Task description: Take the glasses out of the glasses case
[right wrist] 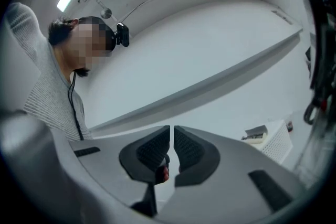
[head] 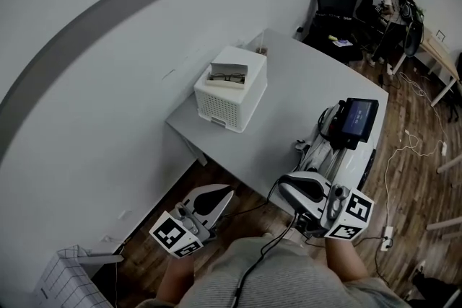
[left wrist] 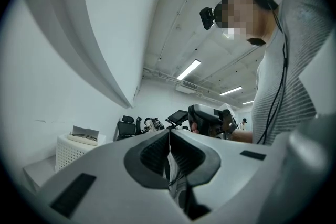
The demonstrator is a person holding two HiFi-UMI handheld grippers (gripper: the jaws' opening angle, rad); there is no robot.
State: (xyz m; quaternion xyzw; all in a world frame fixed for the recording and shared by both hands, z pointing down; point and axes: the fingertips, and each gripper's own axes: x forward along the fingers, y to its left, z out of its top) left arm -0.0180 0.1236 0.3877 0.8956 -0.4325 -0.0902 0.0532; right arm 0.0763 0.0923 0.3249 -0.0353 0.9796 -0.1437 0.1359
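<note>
The left gripper [left wrist: 169, 134] has its jaws pressed together with nothing between the ribbed pads. In the head view it hangs off the near edge of the grey surface [head: 303, 83], above the wooden floor [head: 411, 148].

The right gripper [right wrist: 171, 128] is all but closed too: only a thin slit of light shows between its pads, and it carries nothing. It sits at the lower right of the head view [head: 287, 187], by the near corner of the surface. Each gripper is well apart from the task's thing.

The glasses case [head: 229, 74] rests on top of a white perforated box [head: 224, 108] towards the far left corner of the surface, close to the wall. The dark-framed glasses [head: 229, 78] lie in it — not yet taken out. Both gripper views catch the case at a distance, small and low by the wall.

To the right on the surface stands a device with a dark screen [head: 359, 119]. Beyond the far end of the surface are black office chairs [head: 333, 0].
</note>
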